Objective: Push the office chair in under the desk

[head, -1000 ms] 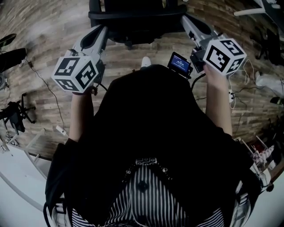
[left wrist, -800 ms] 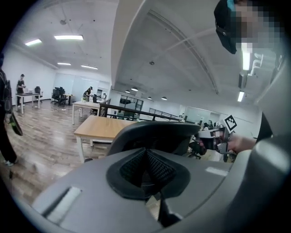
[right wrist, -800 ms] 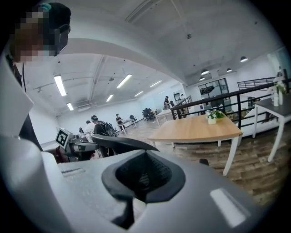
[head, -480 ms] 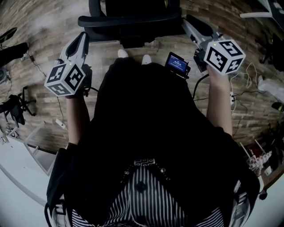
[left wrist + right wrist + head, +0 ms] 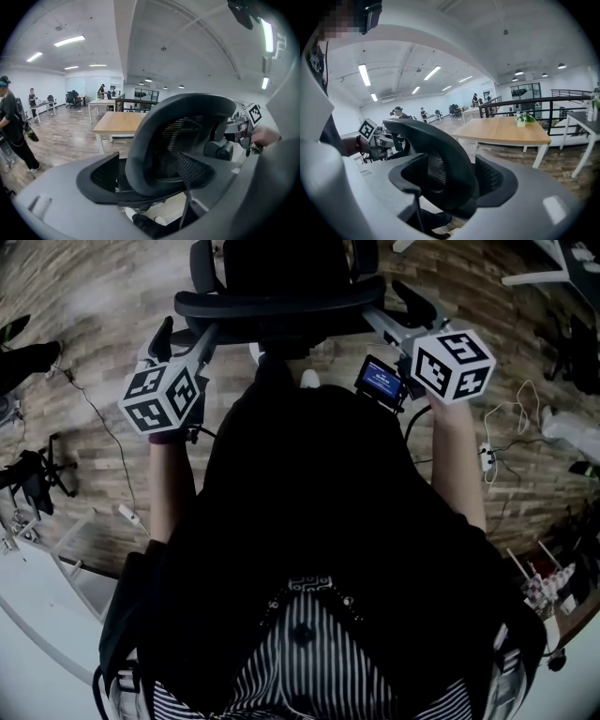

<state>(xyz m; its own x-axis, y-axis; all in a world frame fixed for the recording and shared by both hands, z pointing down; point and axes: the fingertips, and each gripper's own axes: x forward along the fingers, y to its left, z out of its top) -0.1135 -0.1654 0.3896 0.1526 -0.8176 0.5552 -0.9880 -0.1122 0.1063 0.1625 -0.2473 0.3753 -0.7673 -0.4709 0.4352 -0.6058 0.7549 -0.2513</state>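
Note:
The black office chair (image 5: 281, 301) stands right in front of me with its back toward me. My left gripper (image 5: 187, 332) reaches the left end of the backrest's top rim and my right gripper (image 5: 394, 310) the right end. The jaws of both are opening and stand wide. The curved mesh backrest (image 5: 173, 140) lies between the left pads, and the backrest (image 5: 440, 159) sits between the right pads; neither pair squeezes it. A wooden desk (image 5: 119, 123) stands beyond the chair, and the desk (image 5: 506, 129) also shows in the right gripper view.
Cables (image 5: 506, 451) trail over the wood floor at the right and a black stand (image 5: 33, 474) lies at the left. A person (image 5: 11, 129) stands at the far left. A dark railing (image 5: 534, 105) and a small plant (image 5: 521, 120) are behind the desk.
Both grippers were shut and short of the chair. They have moved forward to the backrest's top rim and opened around it; the left one swung out left, then back.

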